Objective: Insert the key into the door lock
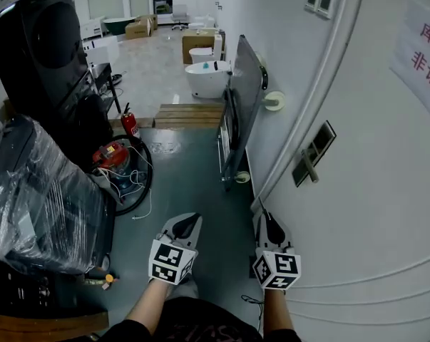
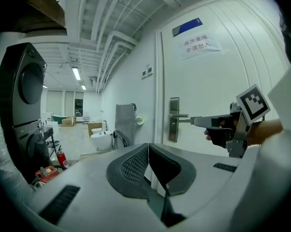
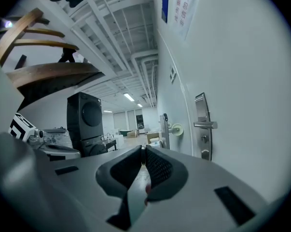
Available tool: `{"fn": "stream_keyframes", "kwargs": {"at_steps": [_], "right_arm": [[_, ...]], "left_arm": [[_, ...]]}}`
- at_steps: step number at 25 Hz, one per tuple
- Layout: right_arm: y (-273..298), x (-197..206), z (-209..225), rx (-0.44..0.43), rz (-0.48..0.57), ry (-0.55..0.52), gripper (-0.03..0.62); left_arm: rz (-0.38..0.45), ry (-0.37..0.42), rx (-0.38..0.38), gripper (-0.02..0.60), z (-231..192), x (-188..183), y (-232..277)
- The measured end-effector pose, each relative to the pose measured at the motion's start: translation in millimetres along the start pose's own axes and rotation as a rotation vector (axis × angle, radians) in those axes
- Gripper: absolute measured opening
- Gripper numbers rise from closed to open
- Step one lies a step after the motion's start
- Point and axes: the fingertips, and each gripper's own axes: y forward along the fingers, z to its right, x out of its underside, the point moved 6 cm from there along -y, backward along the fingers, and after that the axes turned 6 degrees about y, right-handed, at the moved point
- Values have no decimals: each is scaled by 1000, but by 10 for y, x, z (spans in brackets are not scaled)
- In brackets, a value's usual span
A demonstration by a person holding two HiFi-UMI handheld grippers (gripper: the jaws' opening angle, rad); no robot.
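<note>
The white door [image 1: 386,191] fills the right side of the head view, with its metal lock plate and lever handle [image 1: 313,153] ahead of my right gripper [image 1: 262,209]. That gripper is shut on a thin key [image 1: 259,204] that pokes out past its tip. In the right gripper view the key's edge [image 3: 143,152] shows between the closed pads, and the lock plate [image 3: 201,129] is ahead to the right, still apart. My left gripper [image 1: 193,218] hangs beside it over the floor, shut and holding nothing. The left gripper view shows the right gripper [image 2: 217,123] pointing at the lock plate [image 2: 173,120].
A grey panel on wheels [image 1: 243,102] leans against the wall just beyond the door. A plastic-wrapped appliance [image 1: 36,198] and a black stacked washer [image 1: 43,48] stand at left, with a fire extinguisher [image 1: 130,123], cables, a wooden pallet [image 1: 190,114] and white toilets [image 1: 207,77] farther back.
</note>
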Motion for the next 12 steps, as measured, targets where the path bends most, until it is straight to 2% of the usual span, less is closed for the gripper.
{"fn": "stream_keyframes", "kwargs": {"at_steps": [8,12], "right_arm": [[1152,-53,-251,38,-29,3,81],[1492,-50,-333,74,-27,8,81]], "left_arm": [[-32,35,63,14,-999,-100,659],[-40,46,96,14,-1367,-97,916]]}}
